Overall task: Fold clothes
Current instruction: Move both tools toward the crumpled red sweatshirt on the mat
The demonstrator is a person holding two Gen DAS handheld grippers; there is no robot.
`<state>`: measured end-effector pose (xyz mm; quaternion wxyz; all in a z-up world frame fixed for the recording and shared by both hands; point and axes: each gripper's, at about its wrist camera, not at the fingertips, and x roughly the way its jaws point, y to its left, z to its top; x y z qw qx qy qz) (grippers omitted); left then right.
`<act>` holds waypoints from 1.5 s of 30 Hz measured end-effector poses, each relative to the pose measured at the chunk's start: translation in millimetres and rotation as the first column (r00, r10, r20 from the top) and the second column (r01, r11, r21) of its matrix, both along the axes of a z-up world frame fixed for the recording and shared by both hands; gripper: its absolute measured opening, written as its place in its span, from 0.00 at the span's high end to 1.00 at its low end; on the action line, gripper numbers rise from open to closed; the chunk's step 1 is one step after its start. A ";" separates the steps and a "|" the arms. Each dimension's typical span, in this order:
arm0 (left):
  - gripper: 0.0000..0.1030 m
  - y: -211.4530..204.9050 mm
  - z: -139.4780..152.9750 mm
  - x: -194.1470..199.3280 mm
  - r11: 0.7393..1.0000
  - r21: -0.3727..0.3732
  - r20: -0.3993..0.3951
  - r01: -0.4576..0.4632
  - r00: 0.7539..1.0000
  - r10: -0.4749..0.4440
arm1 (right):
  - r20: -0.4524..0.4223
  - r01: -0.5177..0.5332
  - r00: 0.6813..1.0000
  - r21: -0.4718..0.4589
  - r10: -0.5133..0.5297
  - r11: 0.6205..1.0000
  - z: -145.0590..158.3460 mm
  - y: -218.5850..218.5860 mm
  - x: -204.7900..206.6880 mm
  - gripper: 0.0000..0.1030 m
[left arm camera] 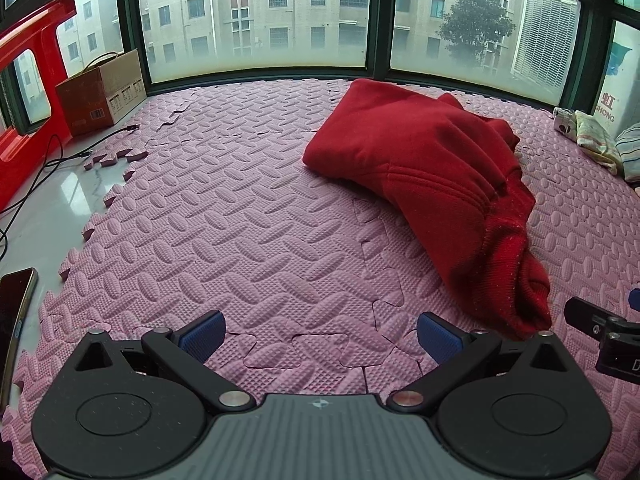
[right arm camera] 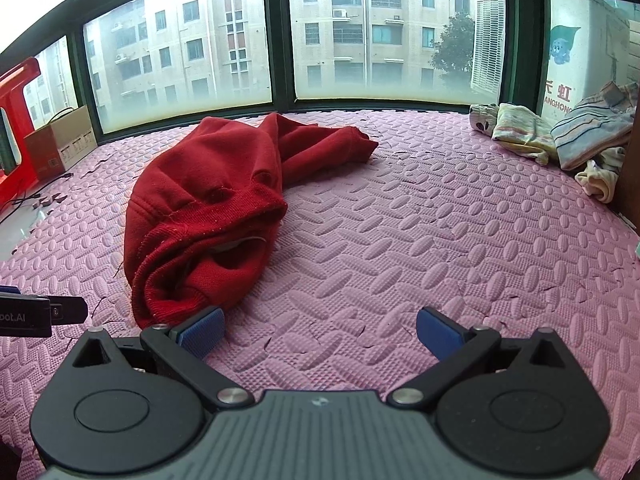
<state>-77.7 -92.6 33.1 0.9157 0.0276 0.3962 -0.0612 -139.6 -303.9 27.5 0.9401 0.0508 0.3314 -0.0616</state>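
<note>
A red sweater [left arm camera: 432, 176] lies crumpled in a heap on the pink foam mat [left arm camera: 240, 240]. In the left wrist view it is ahead and to the right. In the right wrist view the red sweater [right arm camera: 208, 204] is ahead and to the left on the pink foam mat [right arm camera: 420, 248]. My left gripper [left arm camera: 320, 338] is open and empty, low over the mat, with the sweater's near end just past its right finger. My right gripper [right arm camera: 320, 336] is open and empty, with its left finger next to the sweater's near edge.
A pile of striped and pale clothes [right arm camera: 560, 136] lies at the far right by the window. A cardboard box [left arm camera: 102, 92], a red plastic frame [left arm camera: 28, 92], cables and a phone [left arm camera: 16, 312] are at the left on bare floor. Windows [left arm camera: 256, 20] close the far side.
</note>
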 end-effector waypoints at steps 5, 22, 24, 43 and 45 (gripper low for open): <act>0.00 -0.4 1.2 -1.8 1.000 0.004 0.000 0.000 1.000 0.000 | 0.004 -0.001 1.000 0.013 0.001 1.000 1.4 -0.2 -3.3 0.00; 0.00 -5.2 3.9 -8.0 1.000 0.012 0.007 0.023 1.000 -0.023 | 0.011 -0.006 1.000 0.018 0.005 1.000 5.5 3.1 -8.0 0.00; 0.00 -6.2 4.0 -8.4 1.000 0.013 0.007 0.025 1.000 -0.025 | 0.011 -0.006 1.000 0.018 0.006 1.000 5.1 3.0 -7.8 0.00; 0.00 -12.2 0.2 -0.5 0.999 0.020 -0.011 0.039 0.999 -0.039 | 0.011 -0.029 1.000 0.030 0.028 0.999 4.5 6.1 0.3 0.00; 0.00 -12.5 0.7 1.0 0.999 0.021 -0.009 0.039 0.999 -0.039 | 0.011 -0.033 0.999 0.029 0.033 0.999 4.3 6.4 2.0 0.00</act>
